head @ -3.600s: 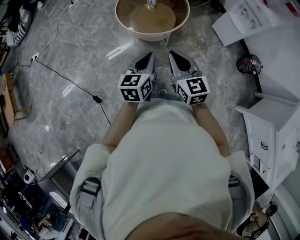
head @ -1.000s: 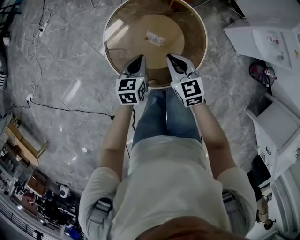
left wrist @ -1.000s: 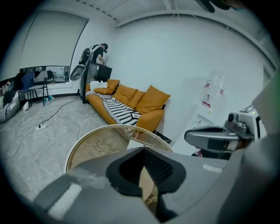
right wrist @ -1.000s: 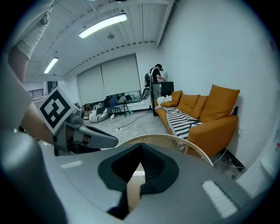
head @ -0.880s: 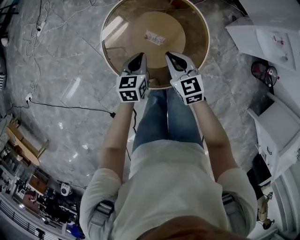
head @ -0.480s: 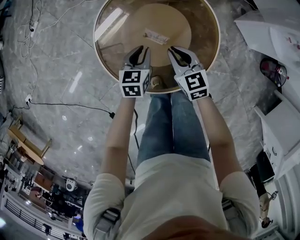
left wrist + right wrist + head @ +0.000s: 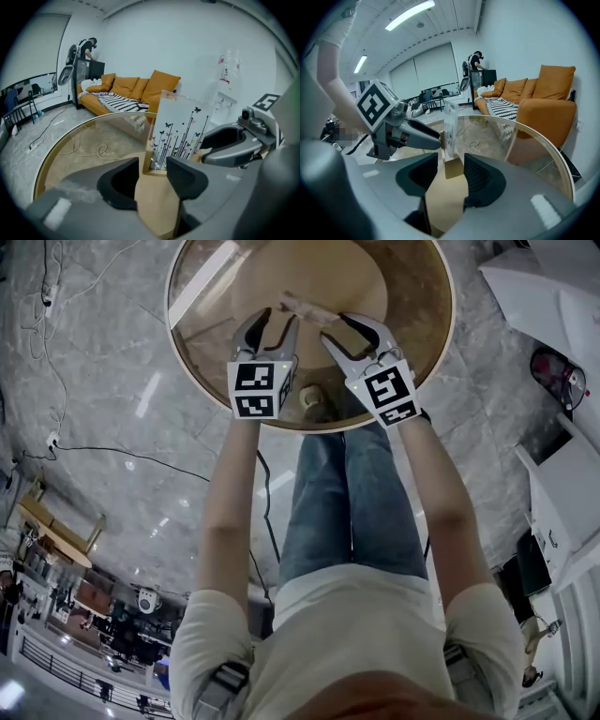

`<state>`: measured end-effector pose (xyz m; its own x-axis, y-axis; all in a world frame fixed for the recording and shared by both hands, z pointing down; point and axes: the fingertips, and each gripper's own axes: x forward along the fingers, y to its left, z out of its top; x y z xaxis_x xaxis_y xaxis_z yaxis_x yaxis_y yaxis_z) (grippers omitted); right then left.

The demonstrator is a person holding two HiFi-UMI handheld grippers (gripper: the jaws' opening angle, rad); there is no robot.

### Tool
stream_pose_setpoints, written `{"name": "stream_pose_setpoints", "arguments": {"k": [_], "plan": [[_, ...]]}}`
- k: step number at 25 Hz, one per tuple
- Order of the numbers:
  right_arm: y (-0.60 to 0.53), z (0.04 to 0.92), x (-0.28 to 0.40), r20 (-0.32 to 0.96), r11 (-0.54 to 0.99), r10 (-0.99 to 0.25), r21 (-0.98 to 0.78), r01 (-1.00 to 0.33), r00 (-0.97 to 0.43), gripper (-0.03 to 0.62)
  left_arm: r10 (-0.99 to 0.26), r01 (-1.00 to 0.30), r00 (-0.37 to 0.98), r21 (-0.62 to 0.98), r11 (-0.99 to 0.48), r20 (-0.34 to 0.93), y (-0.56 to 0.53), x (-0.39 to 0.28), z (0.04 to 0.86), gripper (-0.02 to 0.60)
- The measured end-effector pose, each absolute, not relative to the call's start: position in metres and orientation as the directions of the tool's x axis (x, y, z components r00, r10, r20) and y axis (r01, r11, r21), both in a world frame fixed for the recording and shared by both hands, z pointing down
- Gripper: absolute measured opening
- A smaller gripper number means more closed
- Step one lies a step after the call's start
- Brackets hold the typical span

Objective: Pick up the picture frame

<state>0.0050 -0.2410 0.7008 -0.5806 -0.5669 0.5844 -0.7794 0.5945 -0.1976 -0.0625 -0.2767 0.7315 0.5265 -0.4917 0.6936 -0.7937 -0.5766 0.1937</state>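
Note:
The picture frame (image 7: 305, 307) stands upright on a round glass table (image 7: 202, 352) with a gold rim. It is a clear panel printed with butterflies and stems (image 7: 180, 133) in a wooden base (image 7: 156, 165), seen edge-on in the right gripper view (image 7: 450, 126). My left gripper (image 7: 270, 326) is at its left, its jaws opening, with the frame just beyond the gap (image 7: 154, 180). My right gripper (image 7: 344, 327) is at the frame's right, its jaws also opening, the wooden base (image 7: 453, 167) in line with its gap (image 7: 451, 177). Neither gripper's pads press on anything.
An orange sofa (image 7: 140, 89) with a striped blanket stands behind the table. A person (image 7: 86, 49) stands at equipment in the far corner. Cables (image 7: 122, 460) lie on the marble floor. White furniture (image 7: 562, 296) stands at the right.
Both grippers have come down and forward over the table to either side of the frame. Their jaws were shut a second ago and now stand apart.

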Motion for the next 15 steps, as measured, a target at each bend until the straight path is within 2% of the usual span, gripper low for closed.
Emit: {"name": "stream_pose_setpoints", "arguments": {"k": [9, 15], "plan": [[-0.244, 0.731, 0.0, 0.614, 0.595, -0.567, -0.157, -0.788, -0.55, 0.175, -0.495, -0.769, 0.551, 0.179, -0.613, 0.672, -0.283, -0.062, 0.739, 0.175], [-0.243, 0.739, -0.002, 0.624, 0.619, -0.56, -0.124, -0.776, -0.546, 0.167, -0.499, -0.763, 0.559, 0.175, -0.623, 0.662, -0.281, -0.059, 0.737, 0.135]]}}
